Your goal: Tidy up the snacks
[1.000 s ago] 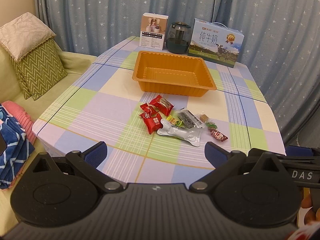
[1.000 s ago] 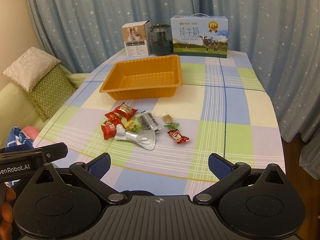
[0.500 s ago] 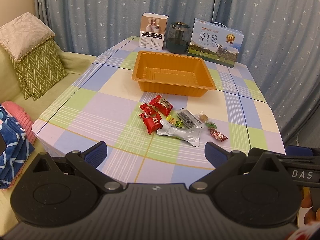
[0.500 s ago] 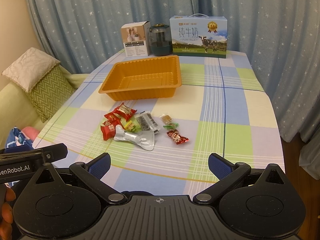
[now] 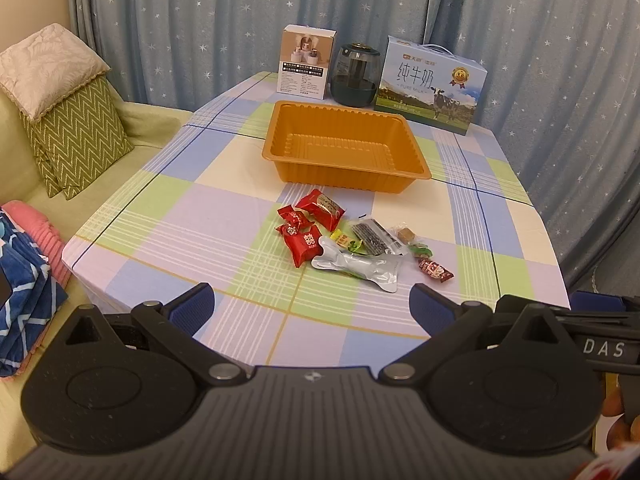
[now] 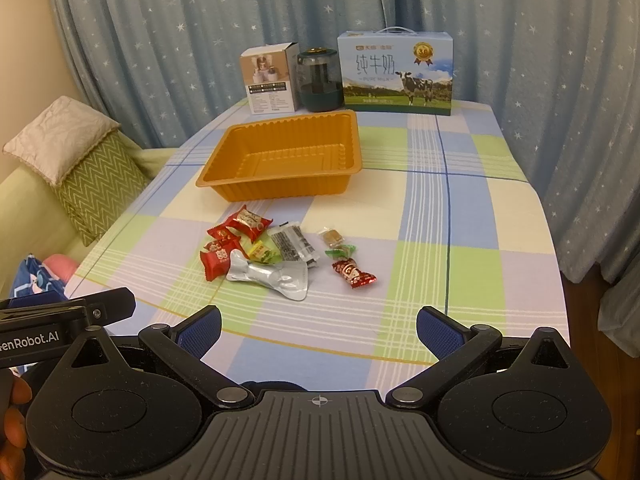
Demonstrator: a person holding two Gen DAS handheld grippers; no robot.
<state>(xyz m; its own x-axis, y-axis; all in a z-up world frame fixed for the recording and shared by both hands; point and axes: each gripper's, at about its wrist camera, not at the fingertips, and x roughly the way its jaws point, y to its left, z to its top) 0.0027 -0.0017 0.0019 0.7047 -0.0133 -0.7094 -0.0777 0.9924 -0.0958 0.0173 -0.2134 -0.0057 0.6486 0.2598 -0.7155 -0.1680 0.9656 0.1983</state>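
Left wrist view: I hold the left gripper point(image 5: 312, 308) with its jaws spread wide and nothing between them, short of the table's near edge. The right gripper point(image 6: 318, 330) is likewise spread and unloaded. The snacks point(image 5: 356, 240) lie in a loose cluster ahead of both pairs of jaws, slightly right of centre for the left pair and slightly left of centre for the right. The orange tray point(image 5: 416, 170) sits beyond the cluster, with no snack in it; I judge the sorting not yet begun.

Risks, as I assess them:
- The silver pouch point(image 6: 272, 278) overlaps the yellow-green candy point(image 6: 262, 252) and touches a red packet point(image 6: 216, 262). Closing on any one of them could drag its neighbours.
- Thin, flat wrappers may slip under the fingertips.
- Both grippers face the same cluster and could collide if I advance them together.

Count:
- Red packets at the cluster's left: four, as far as I can tell.
- Silver pouch: one.
- Dark striped packet point(image 6: 294, 244): one.
- Yellow-green candy: one.
- Small brown sweet point(image 6: 331, 236): one.
- Green candy point(image 6: 340, 252): one.
- Red twist-wrapped candy point(image 6: 354, 274): one.
- Tray: one.
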